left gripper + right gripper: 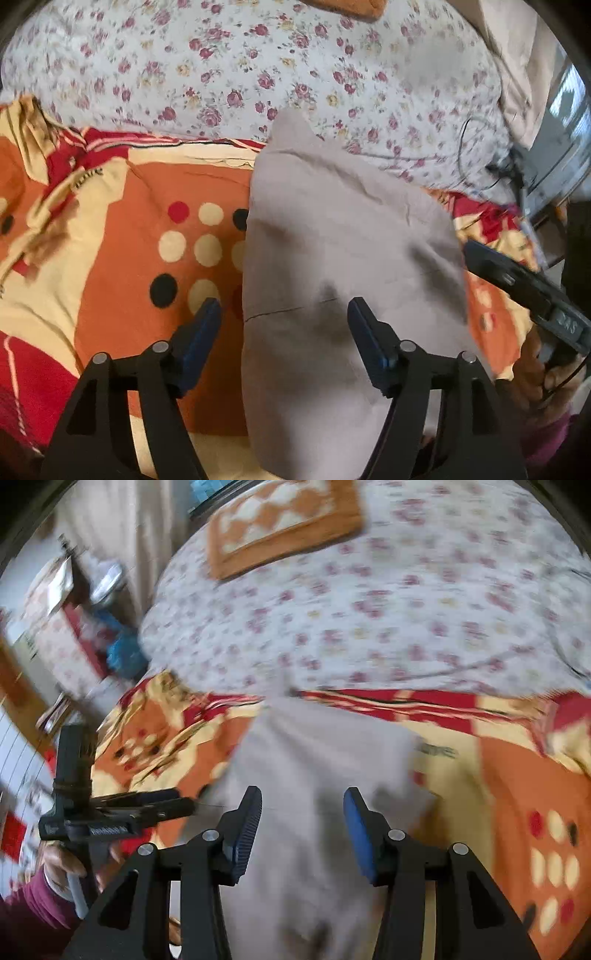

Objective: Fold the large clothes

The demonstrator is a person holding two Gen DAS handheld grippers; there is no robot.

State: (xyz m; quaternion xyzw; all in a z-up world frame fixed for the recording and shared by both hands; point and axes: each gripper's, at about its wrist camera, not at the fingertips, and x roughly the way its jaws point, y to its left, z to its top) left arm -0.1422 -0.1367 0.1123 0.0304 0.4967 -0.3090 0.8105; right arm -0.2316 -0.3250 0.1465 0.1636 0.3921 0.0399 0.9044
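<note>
Overhead, both the left hand-held gripper (284, 314) and right hand-held gripper (303, 805) gape above the grey garment (332, 236).

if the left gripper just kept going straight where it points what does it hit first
Most likely the grey garment: it lies between and ahead of the open left gripper. Depth is unclear.

Daylit, moderately bright, soft and diffuse. Glare on the window (565, 122), right of the grey garment (332, 258). Soft dark shadows on the grey garment beside the left hand-held gripper (284, 317). Left wrist view fairly sharp near that garment, smeared toward the rim. Right wrist view heavily motion-blurred; floral bedspread (369, 609) beyond the garment indistinct. Strong fisheye bowing, black corner vignette throughout.
</note>
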